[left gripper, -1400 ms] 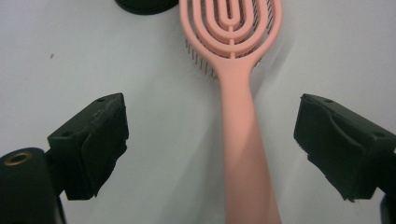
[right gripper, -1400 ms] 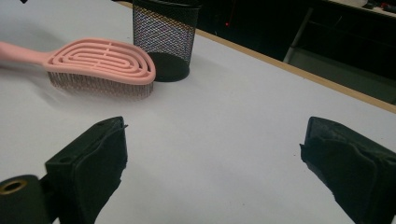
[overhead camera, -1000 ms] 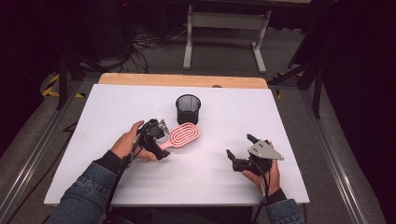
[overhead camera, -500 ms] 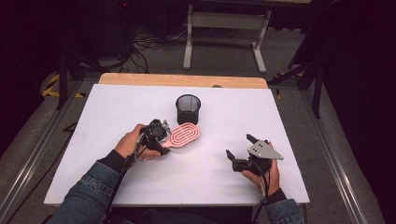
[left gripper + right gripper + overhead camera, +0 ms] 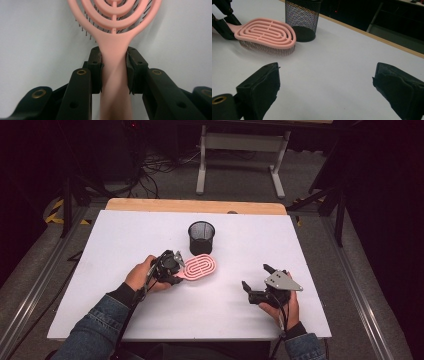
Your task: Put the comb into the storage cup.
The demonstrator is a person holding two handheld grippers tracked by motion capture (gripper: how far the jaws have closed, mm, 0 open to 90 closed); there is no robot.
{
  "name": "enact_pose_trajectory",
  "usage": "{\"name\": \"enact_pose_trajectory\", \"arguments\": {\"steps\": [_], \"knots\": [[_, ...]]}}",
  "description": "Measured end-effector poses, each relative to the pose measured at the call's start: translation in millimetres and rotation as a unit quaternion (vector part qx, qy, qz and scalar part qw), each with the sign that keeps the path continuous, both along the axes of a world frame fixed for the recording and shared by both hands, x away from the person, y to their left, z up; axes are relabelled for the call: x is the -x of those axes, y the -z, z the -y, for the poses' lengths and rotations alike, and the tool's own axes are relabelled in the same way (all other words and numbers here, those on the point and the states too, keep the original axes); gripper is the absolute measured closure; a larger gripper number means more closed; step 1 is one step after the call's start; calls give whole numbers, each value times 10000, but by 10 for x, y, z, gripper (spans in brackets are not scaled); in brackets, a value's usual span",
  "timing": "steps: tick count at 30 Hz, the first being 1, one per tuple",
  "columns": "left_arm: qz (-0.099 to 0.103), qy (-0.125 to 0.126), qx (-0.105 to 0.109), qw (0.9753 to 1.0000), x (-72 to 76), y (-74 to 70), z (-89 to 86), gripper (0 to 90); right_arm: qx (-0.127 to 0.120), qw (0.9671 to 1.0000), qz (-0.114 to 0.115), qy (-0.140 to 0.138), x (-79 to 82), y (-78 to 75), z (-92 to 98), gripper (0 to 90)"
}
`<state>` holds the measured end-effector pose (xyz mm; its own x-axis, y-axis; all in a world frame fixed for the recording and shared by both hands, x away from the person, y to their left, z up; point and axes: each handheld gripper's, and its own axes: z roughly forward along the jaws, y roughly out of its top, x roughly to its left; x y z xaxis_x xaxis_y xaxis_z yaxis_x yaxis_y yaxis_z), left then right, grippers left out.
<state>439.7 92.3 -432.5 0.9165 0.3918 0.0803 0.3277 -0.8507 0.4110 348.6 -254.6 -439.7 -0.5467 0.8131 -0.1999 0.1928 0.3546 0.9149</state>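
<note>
Pink hairbrush (image 5: 200, 268), head toward mesh cup (image 5: 201, 236), bristles down

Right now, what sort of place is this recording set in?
Likely a lab or workshop recording station: a white table ringed by dark curtains, loose cables on the floor, and a metal stand behind it.

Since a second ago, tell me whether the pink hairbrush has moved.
No real move. In the high view the pink hairbrush lies just in front of the black mesh cup as before, its handle clamped in the left tool.
</note>
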Motion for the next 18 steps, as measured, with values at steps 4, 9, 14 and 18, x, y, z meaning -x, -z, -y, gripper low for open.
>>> {"name": "enact_pose_trajectory", "arguments": {"steps": [4,9,14,18], "knots": [[212,-74,83,9997,12,0,-45,698,3,10000,6,11,0,0,3,75],[275,-254,203,9991,25,11,-125,699,-8,10000,10,17,-1,-2,8,75],[400,-270,246,9985,76,9,-156,700,7,10000,34,37,5,-6,6,75],[571,-323,390,9971,149,-2,-196,700,7,10000,42,43,5,-7,8,75]]}}
